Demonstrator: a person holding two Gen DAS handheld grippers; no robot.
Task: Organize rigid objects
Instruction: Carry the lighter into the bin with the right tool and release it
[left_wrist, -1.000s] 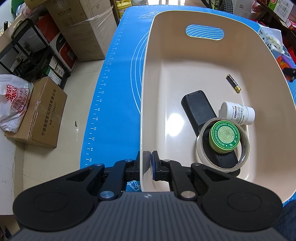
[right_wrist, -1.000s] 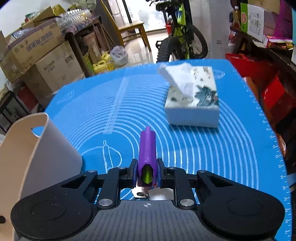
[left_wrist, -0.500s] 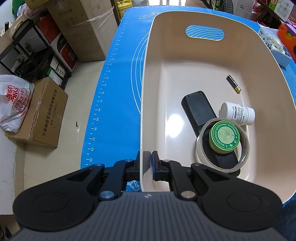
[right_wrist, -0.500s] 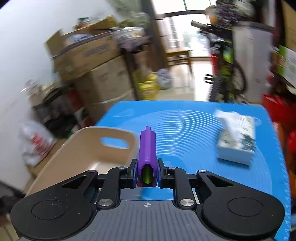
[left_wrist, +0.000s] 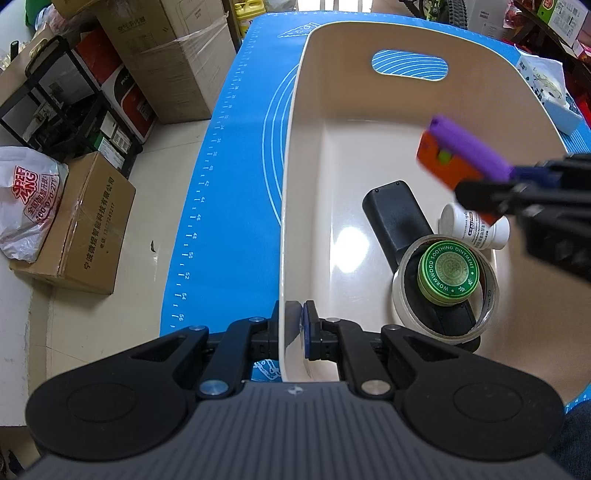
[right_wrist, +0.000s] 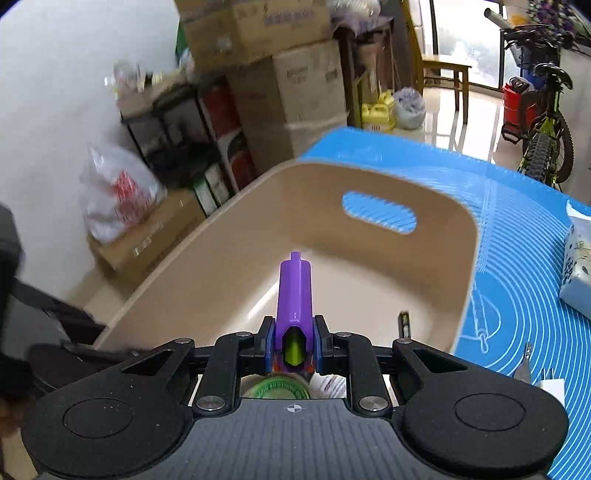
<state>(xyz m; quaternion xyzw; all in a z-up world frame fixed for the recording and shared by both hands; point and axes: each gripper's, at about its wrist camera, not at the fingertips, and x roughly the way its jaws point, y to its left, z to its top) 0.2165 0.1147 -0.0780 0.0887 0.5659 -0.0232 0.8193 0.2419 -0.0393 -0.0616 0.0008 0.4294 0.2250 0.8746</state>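
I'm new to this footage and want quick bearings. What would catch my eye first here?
The purple toy, clamped in the right gripper, hangs over the beige tub. The left gripper pinches the tub's near wall. Inside, at the near right, a green tin sits in a tape ring on a black remote, a white bottle beside them.

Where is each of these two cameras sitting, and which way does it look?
Left wrist view: sits on the left tool, looking steeply down into the beige bin, whose near wall it pinches; its own black fingers show.
Right wrist view: sits on the right tool, looking forward and down over the bin; its fingers clamp a purple toy.
Shared: the bin, blue mat, green ointment tin, and the right tool with its toy, seen from the side in the left view.
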